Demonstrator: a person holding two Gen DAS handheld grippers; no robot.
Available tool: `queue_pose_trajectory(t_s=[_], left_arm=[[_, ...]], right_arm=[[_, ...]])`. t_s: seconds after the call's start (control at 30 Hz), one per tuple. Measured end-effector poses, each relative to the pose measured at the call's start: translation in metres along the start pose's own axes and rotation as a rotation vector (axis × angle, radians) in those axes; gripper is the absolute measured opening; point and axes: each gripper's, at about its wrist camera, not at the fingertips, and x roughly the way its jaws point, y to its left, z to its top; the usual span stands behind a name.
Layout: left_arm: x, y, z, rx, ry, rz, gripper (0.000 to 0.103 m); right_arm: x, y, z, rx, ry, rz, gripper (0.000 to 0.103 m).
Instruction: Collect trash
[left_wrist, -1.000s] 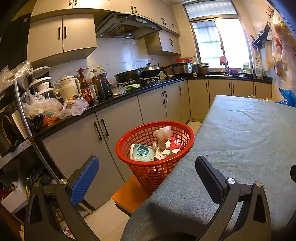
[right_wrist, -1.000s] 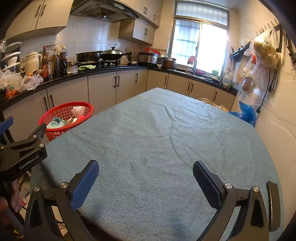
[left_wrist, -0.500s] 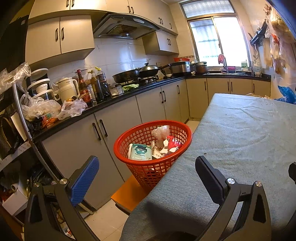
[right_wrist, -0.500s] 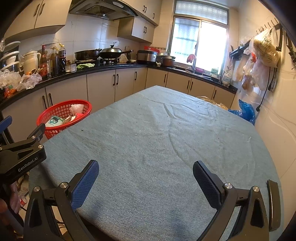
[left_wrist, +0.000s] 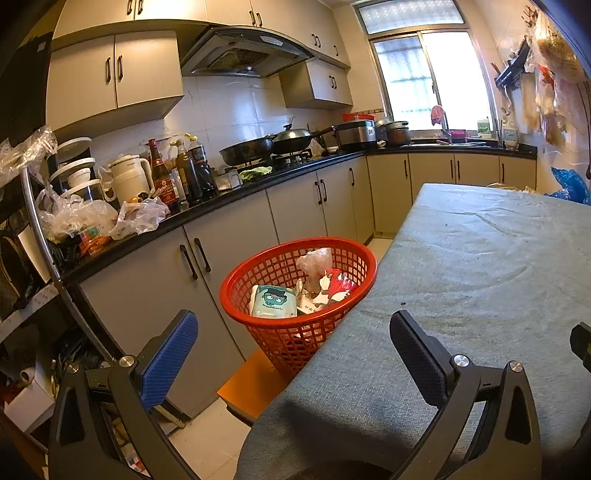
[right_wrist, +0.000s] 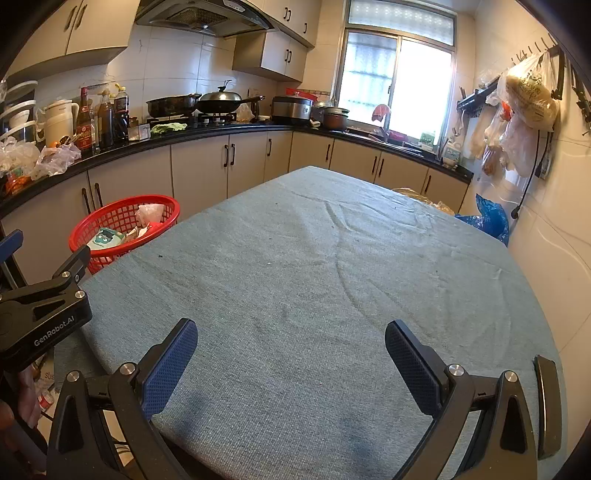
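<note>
Two grippers hang over the near end of a table (right_wrist: 332, 266) draped in grey-green cloth, each spread wide with nothing between its blue pads. Ahead of the left gripper (left_wrist: 293, 345) and a little left of its right finger stands a red basket (left_wrist: 354, 251), on an orange stool (left_wrist: 251, 380) that touches the table's edge. Inside lie the collected pieces: a pale green packet (left_wrist: 273, 301), a crumpled clear bag (left_wrist: 314, 264) and a red-and-white wrapper (left_wrist: 338, 286); what lies beneath them is hard to make out. Beyond the basket runs a black counter (left_wrist: 207, 212) crowded with sauce bottles (left_wrist: 177, 173), a white kettle (left_wrist: 129, 179) and plastic bags (left_wrist: 136, 218), with woks (left_wrist: 266, 142) further along.

In front of the right gripper (right_wrist: 291, 349) the cloth is wrinkled, with only a few dark specks showing. A blue bag (right_wrist: 489, 219) sits past the table's far right corner, and filled bags (right_wrist: 528, 99) hang from the wall hooks above.

Compared with a second ago, the basket and counter sit slightly lower and nearer in the left view, and the left gripper's body reaches a little further into the right view.
</note>
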Motion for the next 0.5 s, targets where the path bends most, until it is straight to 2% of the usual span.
queue_pose_trajectory(t_s=[0.5], left_arm=[[0.005, -0.011, 0.004, 0.029, 0.004, -0.035, 0.103]], right_arm=[[0.003, -0.006, 0.0, 0.023, 0.012, -0.01, 0.103]])
